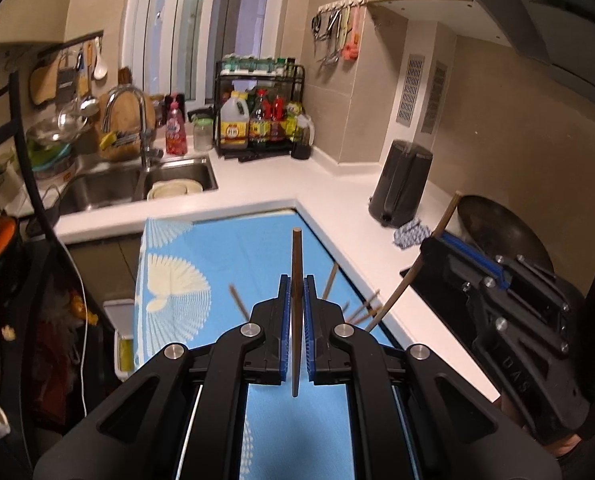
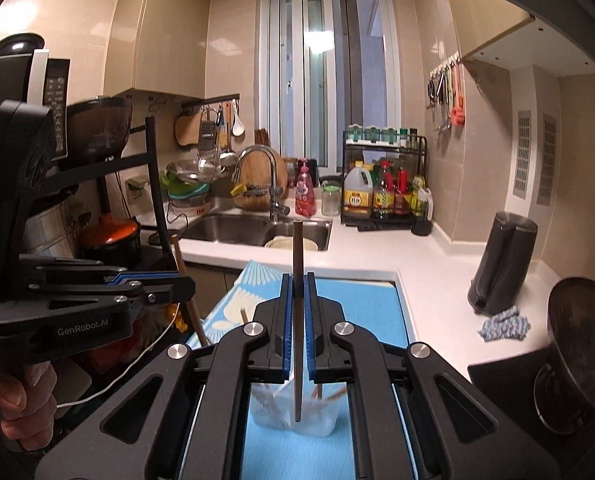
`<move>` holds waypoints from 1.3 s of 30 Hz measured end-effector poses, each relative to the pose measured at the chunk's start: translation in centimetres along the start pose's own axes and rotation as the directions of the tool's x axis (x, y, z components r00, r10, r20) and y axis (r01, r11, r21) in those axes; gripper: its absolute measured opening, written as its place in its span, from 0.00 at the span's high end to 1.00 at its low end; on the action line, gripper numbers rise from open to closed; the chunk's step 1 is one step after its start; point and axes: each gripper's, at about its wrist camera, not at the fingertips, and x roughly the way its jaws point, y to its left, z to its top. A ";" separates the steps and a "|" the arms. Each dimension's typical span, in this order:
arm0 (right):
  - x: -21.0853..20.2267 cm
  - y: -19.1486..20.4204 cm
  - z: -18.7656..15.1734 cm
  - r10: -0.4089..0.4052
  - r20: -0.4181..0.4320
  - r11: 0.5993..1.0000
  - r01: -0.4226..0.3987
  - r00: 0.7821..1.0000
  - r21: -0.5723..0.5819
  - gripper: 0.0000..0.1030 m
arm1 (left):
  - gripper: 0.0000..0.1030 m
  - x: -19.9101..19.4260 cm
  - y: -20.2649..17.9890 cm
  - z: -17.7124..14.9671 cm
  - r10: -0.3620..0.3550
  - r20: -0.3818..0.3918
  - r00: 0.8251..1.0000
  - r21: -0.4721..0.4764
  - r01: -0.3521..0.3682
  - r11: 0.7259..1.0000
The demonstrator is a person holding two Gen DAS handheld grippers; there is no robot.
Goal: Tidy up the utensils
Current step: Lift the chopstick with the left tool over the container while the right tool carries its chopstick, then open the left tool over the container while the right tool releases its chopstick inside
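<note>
Mid-task: left gripper [image 1: 296, 292] fingers pinching 1 upright chopstick [image 1: 296, 280], right gripper [image 2: 297, 292] fingers pinching another chopstick [image 2: 298, 300]. Below the right fingers, clear cup [image 2: 297, 412] already holding several sticks; both held ones not yet dropped in

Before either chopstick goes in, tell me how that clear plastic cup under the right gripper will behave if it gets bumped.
The clear plastic cup looks thin-walled and probably light, so a nudge would likely slide it on the blue mat. It is taller than wide, and the chopsticks in the cup lean outward, so it may tip. A chopstick dropped against the rim could well tilt it.
</note>
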 end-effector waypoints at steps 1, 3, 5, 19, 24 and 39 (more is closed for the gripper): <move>0.3 -0.2 0.6 0.000 0.006 1.000 0.000 1.000 0.005 0.95 | 0.94 0.1 0.1 0.9 -0.002 0.010 1.000 -0.009 0.002 1.000; 1.0 -0.4 1.4 0.002 0.014 1.000 -0.002 1.000 0.013 0.95 | 0.94 0.5 0.1 2.0 -0.006 0.025 1.000 -0.012 0.007 1.000; 1.8 -0.6 1.9 0.003 0.023 1.000 -0.004 1.000 0.013 0.95 | 0.94 1.2 0.3 2.8 0.004 0.038 0.999 -0.015 -0.003 1.000; 9.7 -2.1 -3.2 -0.024 -0.115 1.000 0.025 0.993 0.003 0.95 | 0.94 11.2 3.3 -1.2 -0.009 -0.139 0.990 -0.069 -0.001 0.998; 10.7 -2.2 -4.8 -0.030 -0.163 1.000 0.031 0.986 -0.001 0.95 | 0.94 12.8 3.3 -2.7 -0.013 -0.177 0.984 -0.074 -0.001 0.997; 8.2 -2.1 -5.4 -0.056 -0.196 0.998 0.058 0.979 0.005 0.71 | 0.82 9.7 2.0 -3.6 -0.030 -0.125 0.992 -0.088 0.019 0.996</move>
